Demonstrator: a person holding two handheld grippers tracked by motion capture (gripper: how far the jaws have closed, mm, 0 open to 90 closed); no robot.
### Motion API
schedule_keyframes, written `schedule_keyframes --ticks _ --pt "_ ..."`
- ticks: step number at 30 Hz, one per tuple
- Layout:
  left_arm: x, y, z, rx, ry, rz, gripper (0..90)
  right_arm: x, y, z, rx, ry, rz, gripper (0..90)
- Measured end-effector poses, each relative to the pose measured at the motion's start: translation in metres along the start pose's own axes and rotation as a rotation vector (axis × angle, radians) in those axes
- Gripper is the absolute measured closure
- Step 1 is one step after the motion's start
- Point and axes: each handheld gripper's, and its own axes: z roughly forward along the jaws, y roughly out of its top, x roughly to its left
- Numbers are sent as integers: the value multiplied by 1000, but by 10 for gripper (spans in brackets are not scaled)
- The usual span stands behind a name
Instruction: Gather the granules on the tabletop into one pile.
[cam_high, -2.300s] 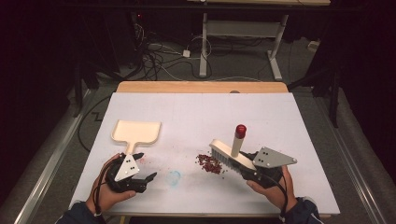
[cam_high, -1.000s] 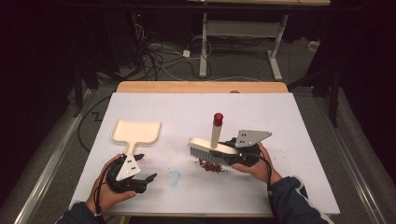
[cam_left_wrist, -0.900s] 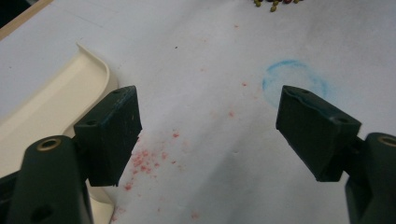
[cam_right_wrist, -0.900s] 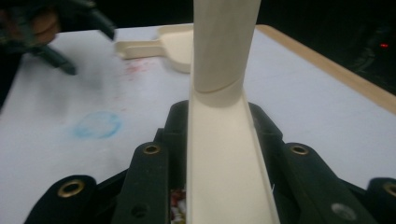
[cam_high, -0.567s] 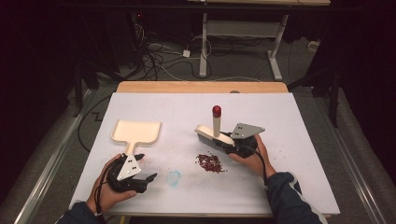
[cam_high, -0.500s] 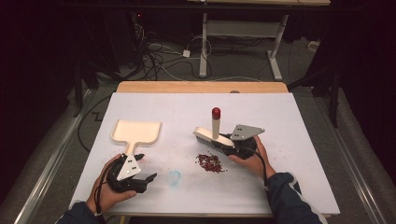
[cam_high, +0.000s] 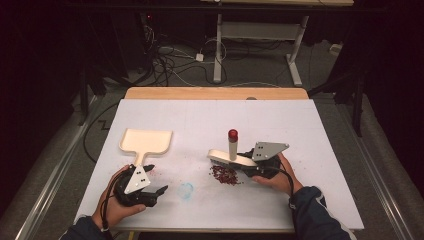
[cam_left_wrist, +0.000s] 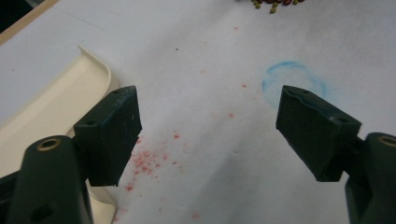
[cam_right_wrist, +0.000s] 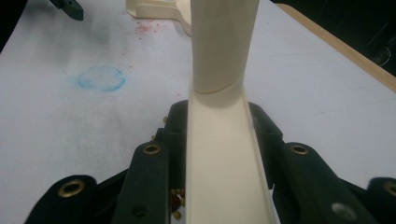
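Here, on the white table (cam_high: 300, 130), the right claw (cam_high: 248, 167) is clamped on a cream brush (cam_high: 231, 159), its jaws pressing on both sides of the brush's long back, as the right gripper view (cam_right_wrist: 219, 158) makes plain. The brush handle (cam_high: 233, 145), tipped with a red cap, stands upright. Just beneath and beside the brush lies a small heap of dark red crumbs (cam_high: 225, 174); a few red and yellowish bits show under the jaws in the right gripper view.

The left claw (cam_high: 152, 182) rests low near the table's front edge with its jaws spread wide and nothing between them. A cream dustpan (cam_high: 146, 141) lies flat on the table ahead of it, its handle pointing back toward that claw; in the left gripper view the pan's edge (cam_left_wrist: 56, 102) sits just beside one jaw. Between the two claws a faint blue ring (cam_high: 185, 190) is marked on the table, with pink specks (cam_left_wrist: 149, 158) scattered near the dustpan.
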Motion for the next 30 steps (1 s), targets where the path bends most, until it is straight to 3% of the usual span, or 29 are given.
schedule_keyframes --ticks 7,10,12,17,21,25,30 --pt "1 0 -2 -7 7 -4 214 11 21 -9 -25 -92 39 672" --pt "1 0 -3 -11 13 -5 214 25 35 -11 -34 -128 81 672" --pt "3 0 -6 -18 22 -9 214 38 42 -9 -73 -127 133 672" --pt "6 -1 -11 -38 33 -36 214 77 45 15 -84 -146 257 672" --pt "4 -1 -9 -31 24 -22 214 93 42 36 -50 -185 282 673" --pt "4 -1 -8 -29 15 -25 215 92 36 46 -6 -230 287 672" --pt "3 -1 -6 -24 9 -18 214 78 30 36 22 -295 335 672"
